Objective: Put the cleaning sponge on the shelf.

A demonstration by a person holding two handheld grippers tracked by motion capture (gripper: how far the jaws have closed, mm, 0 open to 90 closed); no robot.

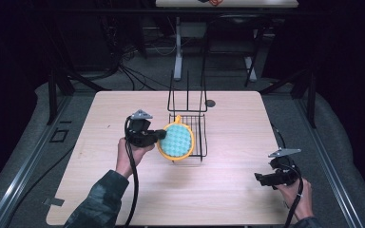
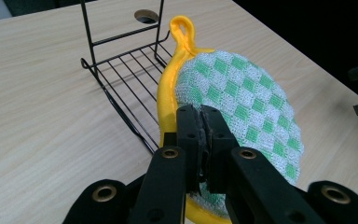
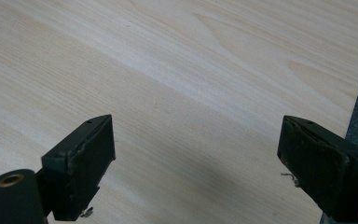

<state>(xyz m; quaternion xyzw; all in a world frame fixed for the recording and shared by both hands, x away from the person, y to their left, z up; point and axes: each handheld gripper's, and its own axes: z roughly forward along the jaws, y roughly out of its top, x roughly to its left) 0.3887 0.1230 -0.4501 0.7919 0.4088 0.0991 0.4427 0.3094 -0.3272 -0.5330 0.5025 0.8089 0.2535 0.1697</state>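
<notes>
Light wood tabletop (image 1: 123,199), dark room. Left gripper (image 1: 160,136): fingers pinch the round green-checked potholder (image 1: 177,140), held upright at the black wire rack (image 1: 197,135), hanging loop toward 12 o'clock. Right gripper (image 1: 260,178): fingers spread, at 4 o'clock.

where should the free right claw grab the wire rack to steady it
Grip one upright rod of the wire rack at its tall back frame, coming from the right. The rods are thin and stand clear, while the pot holder in the left claw covers the rack's front-left.
</notes>
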